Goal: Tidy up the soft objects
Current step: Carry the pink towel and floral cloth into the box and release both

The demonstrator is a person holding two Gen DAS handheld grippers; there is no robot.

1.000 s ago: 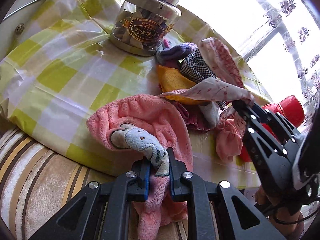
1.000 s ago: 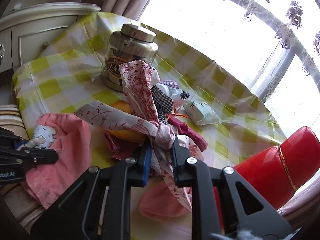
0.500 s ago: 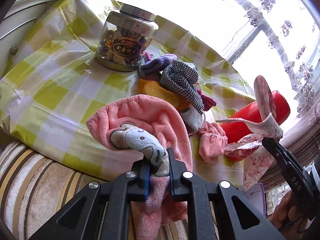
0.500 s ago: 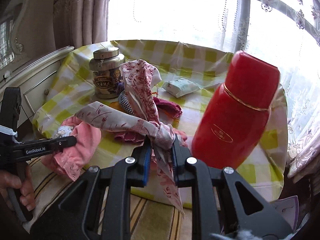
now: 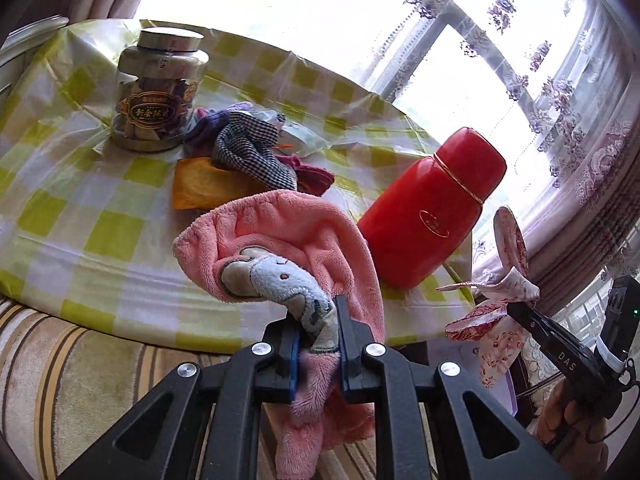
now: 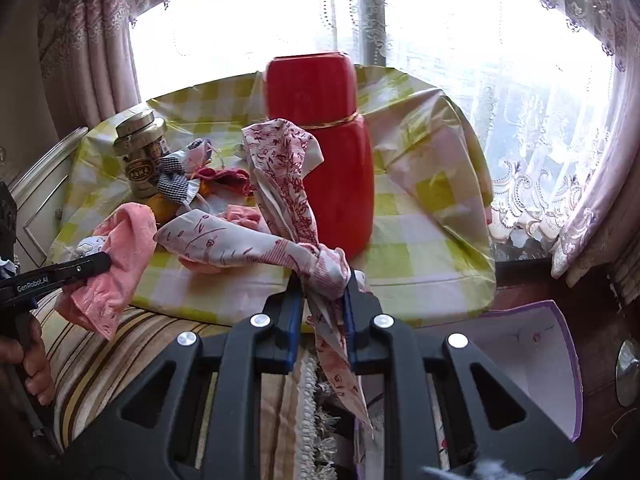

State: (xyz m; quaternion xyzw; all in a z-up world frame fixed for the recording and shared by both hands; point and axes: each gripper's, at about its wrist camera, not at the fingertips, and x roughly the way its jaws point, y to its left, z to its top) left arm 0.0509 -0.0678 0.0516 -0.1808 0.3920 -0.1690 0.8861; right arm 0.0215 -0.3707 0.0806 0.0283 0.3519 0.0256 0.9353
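Pink towel [image 5: 288, 240] pinched in left fingers [image 5: 352, 340], floral cloth [image 6: 280, 216] in right, above checked tablecloth [image 5: 80, 184].

Strong daylight pours through the window [image 6: 440, 40] behind the table [image 5: 100, 208], blowing the panes out to white. Nearer things stay evenly lit, with soft shadows. Fisheye bending curves the edges, and the corners go black.

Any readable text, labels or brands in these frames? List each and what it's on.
"GenRobot.AI": side of the left gripper, right wrist view.
"DAS": finger of the right gripper, left wrist view.
Glass jar: brown label with gold Chinese characters, too blurred to read reliably.
Red thermos: gold oval emblem, too small to read.
Nothing else legible.
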